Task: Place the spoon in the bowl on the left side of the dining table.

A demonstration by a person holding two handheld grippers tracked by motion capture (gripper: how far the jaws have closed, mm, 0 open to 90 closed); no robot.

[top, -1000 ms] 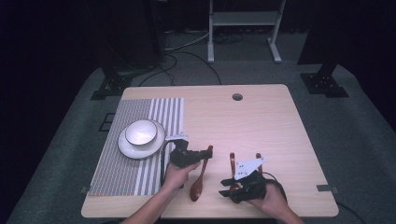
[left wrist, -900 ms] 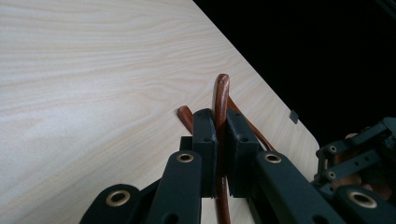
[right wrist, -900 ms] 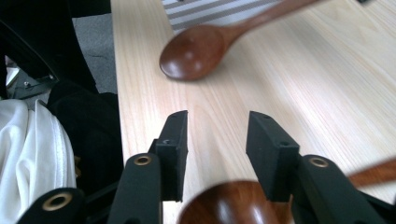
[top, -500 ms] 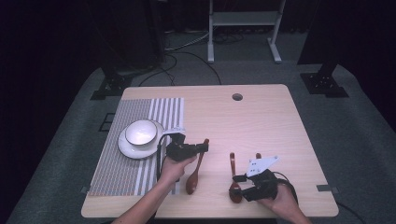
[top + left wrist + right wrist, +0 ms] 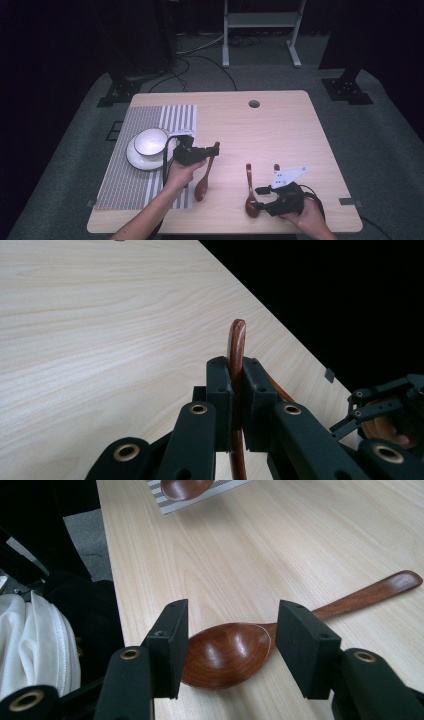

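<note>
My left gripper point(image 5: 209, 156) is shut on the handle of a dark wooden spoon point(image 5: 202, 186), held off the table with its bowl hanging over the placemat's edge. In the left gripper view the handle point(image 5: 237, 342) sticks up between the pressed jaws of the left gripper point(image 5: 236, 377). A second wooden spoon point(image 5: 248, 186) lies flat near the front edge. My right gripper point(image 5: 239, 630) straddles that spoon's bowl point(image 5: 225, 655); its jaws have just been opening and stand apart from the wood. From above, the right gripper point(image 5: 258, 198) points left at the spoon.
A white bowl point(image 5: 150, 141) sits on a white plate point(image 5: 135, 159) on a striped placemat point(image 5: 125, 180) at the left. A cable hole point(image 5: 254, 104) is at the back of the wooden table point(image 5: 290, 135). The table's front edge is close to both hands.
The left gripper has lifted its spoon and carried it a little left. The right gripper's jaws have opened off the second spoon, which now lies on the table.
</note>
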